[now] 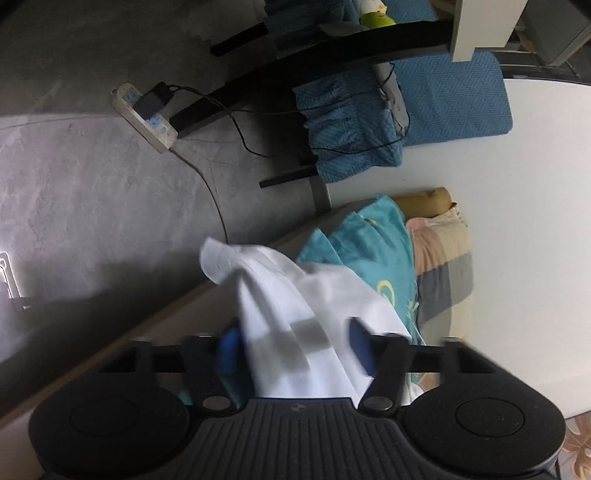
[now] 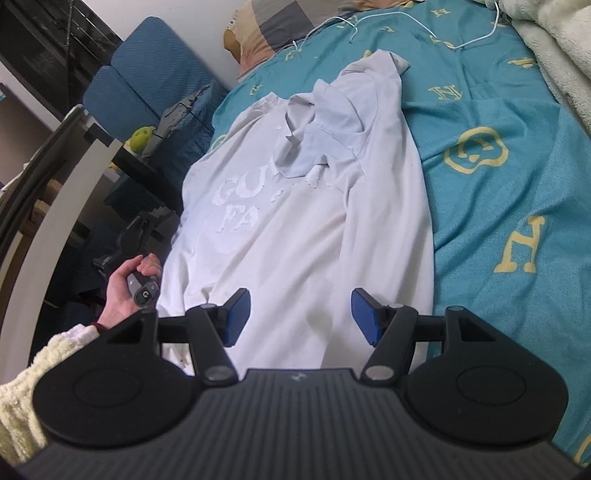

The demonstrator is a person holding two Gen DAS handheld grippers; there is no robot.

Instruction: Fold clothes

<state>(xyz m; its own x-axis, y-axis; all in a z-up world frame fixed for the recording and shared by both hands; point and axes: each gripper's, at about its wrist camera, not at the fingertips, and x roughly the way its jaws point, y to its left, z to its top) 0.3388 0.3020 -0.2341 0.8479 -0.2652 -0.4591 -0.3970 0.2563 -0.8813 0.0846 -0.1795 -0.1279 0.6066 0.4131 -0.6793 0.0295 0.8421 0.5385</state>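
Your left gripper (image 1: 295,343) has white shirt (image 1: 295,295) cloth bunched between its blue pads (image 1: 360,341), which stand apart; the frame is blurred, so you cannot tell whether they actually pinch the cloth. In the left wrist view, going left to right: grey floor (image 1: 92,184), a power strip (image 1: 146,116) with a black adapter plugged in and cables trailing off, a black desk frame (image 1: 295,70), a blue quilted cushion (image 1: 443,99) against the white wall (image 1: 535,184), then the teal blanket (image 1: 369,251) and a checked pillow (image 1: 443,266) at the bed edge.

In the right wrist view, your left hand (image 2: 127,284) grips the other tool's handle at the left edge of the bed, beside the shirt's hem. The shirt (image 2: 295,221) lies spread on the blanket (image 2: 498,203), faded lettering facing up, one sleeve (image 2: 325,125) folded over the chest. Your right gripper (image 2: 301,315) is released, its pads wide apart above the lower part of the shirt, holding nothing. A thin white cord (image 2: 406,16) runs across the blanket beyond the collar. A cream fleece (image 2: 554,48) sits at the far right, clear of the shirt. A green toy (image 2: 142,138) rests on the dark desk (image 2: 136,162) left of the bed.
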